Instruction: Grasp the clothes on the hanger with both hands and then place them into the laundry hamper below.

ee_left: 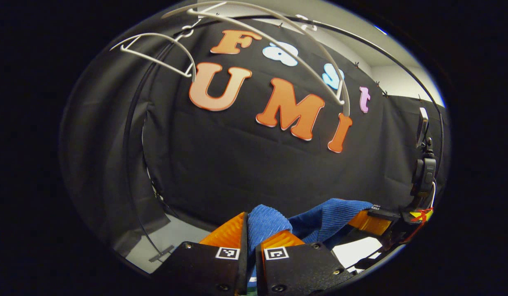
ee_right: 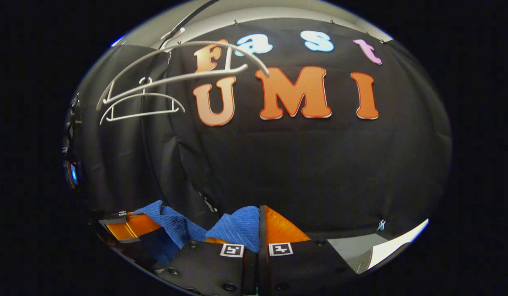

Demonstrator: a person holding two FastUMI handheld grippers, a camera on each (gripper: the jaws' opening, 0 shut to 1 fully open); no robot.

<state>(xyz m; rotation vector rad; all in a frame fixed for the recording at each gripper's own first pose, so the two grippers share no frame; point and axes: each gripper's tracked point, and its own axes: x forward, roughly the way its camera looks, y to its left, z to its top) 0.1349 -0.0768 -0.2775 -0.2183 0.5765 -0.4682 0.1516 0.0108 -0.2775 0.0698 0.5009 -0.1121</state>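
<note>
A blue ribbed garment [ee_left: 315, 224] hangs stretched between my two grippers, off the hangers. My left gripper [ee_left: 252, 230] is shut on one bunched end of it, the cloth bulging up between its fingers. In the left gripper view the right gripper [ee_left: 371, 222] holds the far end at the right. In the right gripper view my right gripper [ee_right: 256, 224] is shut on the garment [ee_right: 237, 228], and the left gripper [ee_right: 128, 224] grips the other end at the lower left. Two bare white hangers [ee_left: 278, 45] [ee_right: 155, 88] hang above on a rail. The hamper is hidden below.
The black cloth wall stands close ahead. A camera mount on a stand [ee_left: 424, 164] rises at the right of the left gripper view. Pale floor [ee_right: 385, 248] shows low in both views.
</note>
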